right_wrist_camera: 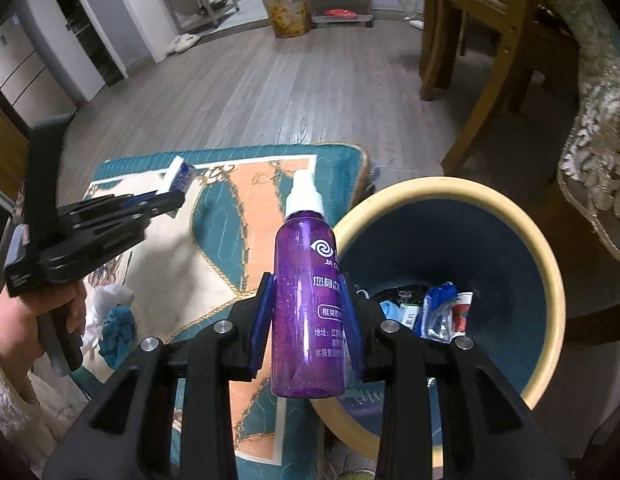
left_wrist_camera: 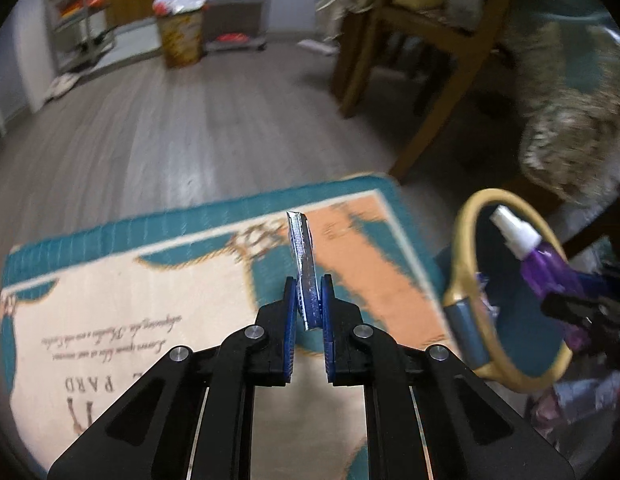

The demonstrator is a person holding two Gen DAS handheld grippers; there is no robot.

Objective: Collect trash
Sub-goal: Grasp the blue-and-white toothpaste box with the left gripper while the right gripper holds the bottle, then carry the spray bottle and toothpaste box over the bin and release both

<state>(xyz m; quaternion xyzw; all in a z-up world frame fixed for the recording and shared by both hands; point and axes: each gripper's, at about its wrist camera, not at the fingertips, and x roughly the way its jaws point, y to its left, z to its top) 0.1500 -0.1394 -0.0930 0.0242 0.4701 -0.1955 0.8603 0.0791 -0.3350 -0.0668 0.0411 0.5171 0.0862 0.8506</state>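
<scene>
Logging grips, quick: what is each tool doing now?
Left tool: closed on a flat blue wrapper.
Right tool: closed on the purple spray bottle.

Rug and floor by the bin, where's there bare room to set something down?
Free: the rug's cream and orange middle, between the left gripper and the trash bin; also the wood floor between rug and chair. Crowded: the rug's near-left edge with a white and blue wad, and the bin's bottom, full of wrappers.
</scene>
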